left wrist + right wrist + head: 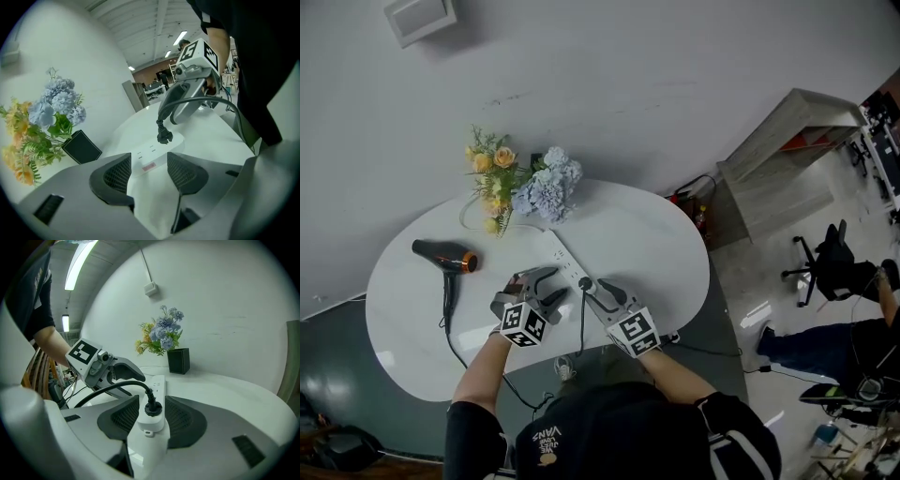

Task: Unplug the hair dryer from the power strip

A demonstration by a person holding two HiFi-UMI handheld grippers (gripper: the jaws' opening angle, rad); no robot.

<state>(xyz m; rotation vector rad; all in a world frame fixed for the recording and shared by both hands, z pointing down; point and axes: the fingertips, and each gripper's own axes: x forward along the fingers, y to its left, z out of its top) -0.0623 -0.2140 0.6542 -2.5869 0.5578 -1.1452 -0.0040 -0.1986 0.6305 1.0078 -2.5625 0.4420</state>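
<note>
A white power strip (565, 263) lies on the white oval table (647, 244). The hair dryer's black plug (153, 408) sits in the strip's near end, and its cable (581, 323) drops over the table's front edge. The black hair dryer (442, 255) lies at the far left. My right gripper (151, 420) is open, its pads flanking the plug end of the strip. My left gripper (147, 171) is open, low over the table, pointing along the strip (151, 157) from its other end. Nothing lies between its pads.
A black vase (178, 361) of flowers (525, 183) stands at the table's back, close behind the strip. Right of the table are a grey shelf unit (778, 159), an office chair (825, 258) and a seated person (853, 323). More cables hang below the table's front edge.
</note>
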